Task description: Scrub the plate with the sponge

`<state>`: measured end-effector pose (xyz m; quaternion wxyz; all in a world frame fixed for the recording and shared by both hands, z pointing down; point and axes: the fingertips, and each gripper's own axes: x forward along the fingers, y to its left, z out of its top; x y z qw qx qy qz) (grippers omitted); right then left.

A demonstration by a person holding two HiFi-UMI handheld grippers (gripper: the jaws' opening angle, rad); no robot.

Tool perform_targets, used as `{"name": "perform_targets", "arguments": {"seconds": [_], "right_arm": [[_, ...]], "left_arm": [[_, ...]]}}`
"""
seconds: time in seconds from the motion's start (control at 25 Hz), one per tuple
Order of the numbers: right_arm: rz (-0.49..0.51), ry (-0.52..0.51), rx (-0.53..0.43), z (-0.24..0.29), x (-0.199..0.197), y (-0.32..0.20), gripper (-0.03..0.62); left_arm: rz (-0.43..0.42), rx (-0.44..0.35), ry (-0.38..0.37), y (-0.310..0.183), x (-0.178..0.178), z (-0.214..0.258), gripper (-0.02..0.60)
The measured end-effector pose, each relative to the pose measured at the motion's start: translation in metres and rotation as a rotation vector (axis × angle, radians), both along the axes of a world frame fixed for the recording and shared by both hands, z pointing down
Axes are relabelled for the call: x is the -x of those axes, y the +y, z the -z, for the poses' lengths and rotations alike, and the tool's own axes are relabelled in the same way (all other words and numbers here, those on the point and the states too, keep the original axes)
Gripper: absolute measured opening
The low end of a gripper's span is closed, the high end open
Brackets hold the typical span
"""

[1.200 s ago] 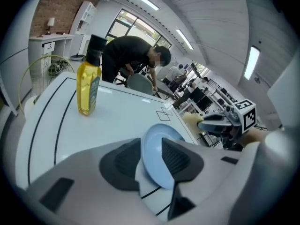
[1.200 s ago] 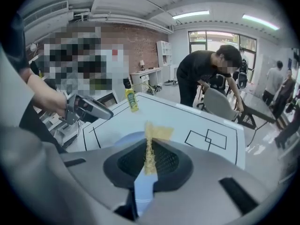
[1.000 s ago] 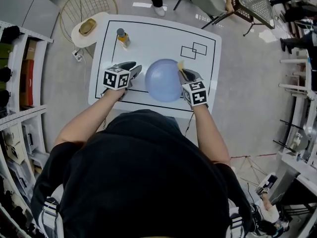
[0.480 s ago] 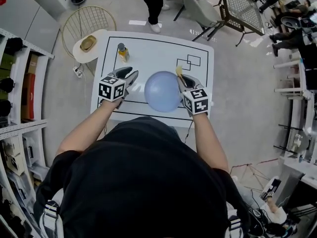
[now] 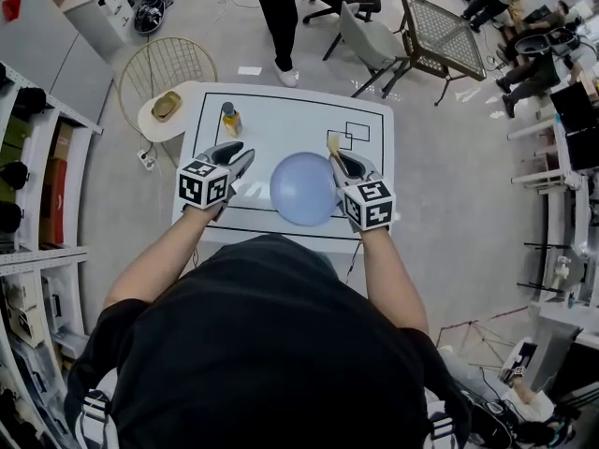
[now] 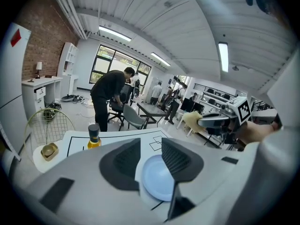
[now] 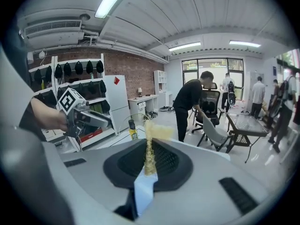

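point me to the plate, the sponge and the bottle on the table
plate (image 5: pixel 304 190): head view, middle of its pale blue face
sponge (image 7: pixel 157 131): right gripper view, its yellow upper end
bottle (image 5: pixel 231 122): head view, yellow body below the dark cap

Sponge (image 7: pixel 156 131) mostly buried in right claw (image 5: pixel 337 162), right rim of plate (image 5: pixel 299 190) hidden beneath it, label on bottle (image 5: pixel 229 120) unreadably small

Pale blue plate (image 5: pixel 304 188), yellow sponge (image 5: pixel 332 142), white table (image 5: pixel 281 120).
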<state>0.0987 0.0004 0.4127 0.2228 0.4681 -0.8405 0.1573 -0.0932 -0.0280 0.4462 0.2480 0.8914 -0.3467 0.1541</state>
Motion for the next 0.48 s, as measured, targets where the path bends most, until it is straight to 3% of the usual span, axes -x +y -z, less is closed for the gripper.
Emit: {"name": "perform_targets", "arguments": {"seconds": [0.48], "right_arm": [[-0.026,-0.009,-0.067,0.035,0.004,0.025,0.029]], "left_arm": [[0.0,-0.035,0.029,0.024,0.01,0.025,0.144]]}}
